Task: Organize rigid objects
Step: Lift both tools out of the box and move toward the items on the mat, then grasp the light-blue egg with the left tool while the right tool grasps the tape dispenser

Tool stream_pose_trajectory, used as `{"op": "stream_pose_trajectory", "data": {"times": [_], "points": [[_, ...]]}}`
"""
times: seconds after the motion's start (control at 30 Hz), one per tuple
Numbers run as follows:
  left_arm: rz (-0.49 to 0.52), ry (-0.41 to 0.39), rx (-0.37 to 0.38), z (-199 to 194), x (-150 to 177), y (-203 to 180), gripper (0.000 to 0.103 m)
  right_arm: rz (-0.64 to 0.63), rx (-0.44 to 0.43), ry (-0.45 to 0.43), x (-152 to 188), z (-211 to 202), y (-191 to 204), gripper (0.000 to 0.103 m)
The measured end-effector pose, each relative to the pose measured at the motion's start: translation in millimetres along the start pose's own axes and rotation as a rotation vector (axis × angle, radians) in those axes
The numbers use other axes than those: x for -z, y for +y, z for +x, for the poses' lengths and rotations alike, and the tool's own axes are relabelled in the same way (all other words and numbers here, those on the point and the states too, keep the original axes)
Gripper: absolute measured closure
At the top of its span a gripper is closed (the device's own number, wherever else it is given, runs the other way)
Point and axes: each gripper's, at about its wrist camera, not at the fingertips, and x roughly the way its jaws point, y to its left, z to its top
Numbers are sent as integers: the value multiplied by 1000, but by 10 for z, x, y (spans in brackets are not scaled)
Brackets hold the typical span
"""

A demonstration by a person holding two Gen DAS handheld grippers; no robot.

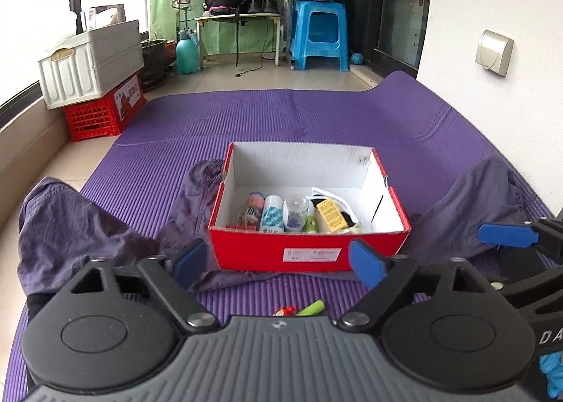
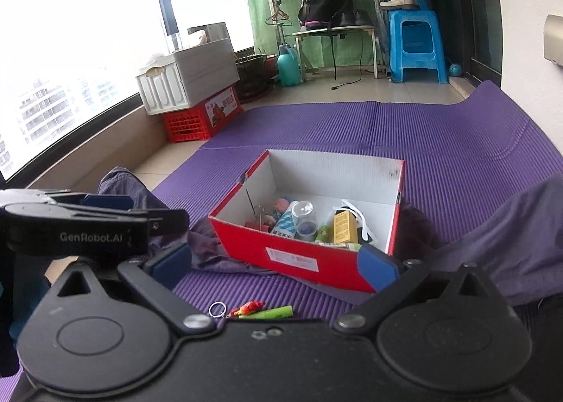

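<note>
Green tube [image 1: 311, 308] and red trinket [image 1: 285, 311] lie half-hidden behind left tool [image 1: 278, 263].

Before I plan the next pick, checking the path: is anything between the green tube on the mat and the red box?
Nothing visible. The green tube lies beside a red keychain on bare purple mat, and the red box stands open beyond it.

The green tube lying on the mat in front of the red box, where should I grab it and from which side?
Take the green tube across its middle, coming down from above with the jaws spanning its narrow width. It lies flat on the purple mat, long axis running left to right, so its ends give little purchase. Mind the red keychain close by its left end. The right gripper is open and nearest.
</note>
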Motion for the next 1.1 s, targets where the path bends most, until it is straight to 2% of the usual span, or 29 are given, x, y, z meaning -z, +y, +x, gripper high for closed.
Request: {"op": "stream_pose_trajectory", "data": {"times": [0.07,0.13,0.37,0.67,0.83,1.1], "points": [[-3,3,-9,-4,73,10,2,-8,4,0,43,-13,2,1],[-15,10,-15,15,155,25,1,-18,18,5,85,-7,-2,0],[-53,123,-53,285,588,104,1,-4,50,64,258,152,-101,0],[-136,252,-78,704,1052,152,1,-22,55,203,529,534,-193,0],[-149,282,-86,891,1200,136,1,-15,58,288,634,826,-225,0],[-178,339,-119,1152,1376,269,1,-96,34,391,811,1203,-139,2]]}}
